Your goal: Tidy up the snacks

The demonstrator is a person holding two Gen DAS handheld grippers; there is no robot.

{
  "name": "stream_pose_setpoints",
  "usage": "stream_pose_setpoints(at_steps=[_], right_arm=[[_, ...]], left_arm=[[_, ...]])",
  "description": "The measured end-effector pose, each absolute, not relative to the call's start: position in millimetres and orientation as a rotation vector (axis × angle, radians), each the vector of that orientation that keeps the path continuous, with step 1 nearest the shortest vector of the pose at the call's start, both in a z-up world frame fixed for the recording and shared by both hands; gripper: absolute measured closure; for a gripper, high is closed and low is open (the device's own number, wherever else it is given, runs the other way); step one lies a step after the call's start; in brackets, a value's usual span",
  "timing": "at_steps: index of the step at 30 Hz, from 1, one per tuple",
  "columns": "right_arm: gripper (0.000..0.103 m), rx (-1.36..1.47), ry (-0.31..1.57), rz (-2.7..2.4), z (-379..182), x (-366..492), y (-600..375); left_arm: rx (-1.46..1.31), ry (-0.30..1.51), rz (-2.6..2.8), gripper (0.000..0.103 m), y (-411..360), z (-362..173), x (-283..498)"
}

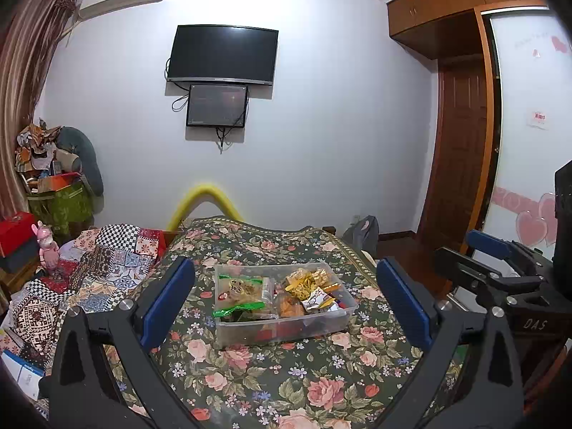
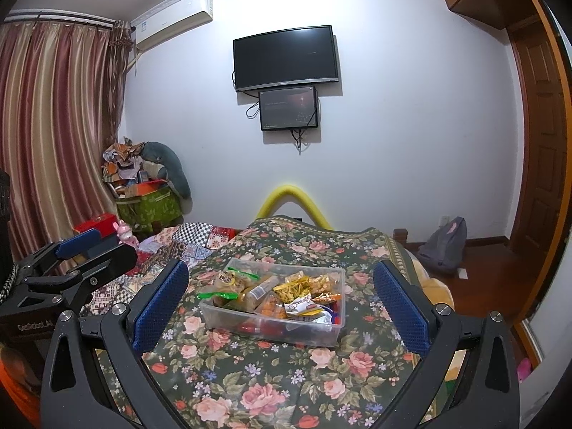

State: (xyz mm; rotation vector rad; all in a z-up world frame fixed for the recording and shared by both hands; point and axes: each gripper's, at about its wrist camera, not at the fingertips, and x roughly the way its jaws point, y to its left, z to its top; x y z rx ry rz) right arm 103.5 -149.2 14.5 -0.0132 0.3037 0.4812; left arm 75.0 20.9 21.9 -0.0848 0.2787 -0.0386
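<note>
A clear plastic bin [image 1: 228,332] full of snack packets stands on the floral-clothed table [image 1: 286,386]; it also shows in the right wrist view [image 2: 214,316]. Inside are a green-sealed bag [image 1: 238,291], gold-wrapped snacks [image 1: 305,280] and small colourful packets [image 1: 318,300]. My left gripper [image 1: 286,307] is open and empty, its blue pads either side of the bin, held back from it. My right gripper [image 2: 280,307] is open and empty too, likewise short of the bin. Each gripper shows at the edge of the other's view.
A patchwork-covered surface [image 1: 96,271] lies left of the table, with a pink toy [image 1: 48,246] and boxes. A yellow foam tube [image 1: 211,196] rises behind the table. A grey backpack [image 2: 445,246] sits on the floor at right. Wardrobe and door at right.
</note>
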Motion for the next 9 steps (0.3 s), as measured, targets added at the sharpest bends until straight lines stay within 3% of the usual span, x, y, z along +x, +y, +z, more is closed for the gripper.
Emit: stream_pose_setpoints(at_steps=[9], right_arm=[[0.000, -0.016, 0.311, 0.480, 11.7, 105.9, -148.8]], left_arm=[[-0.053, 0.290, -0.024, 0.000, 17.6, 18.2, 76.3]])
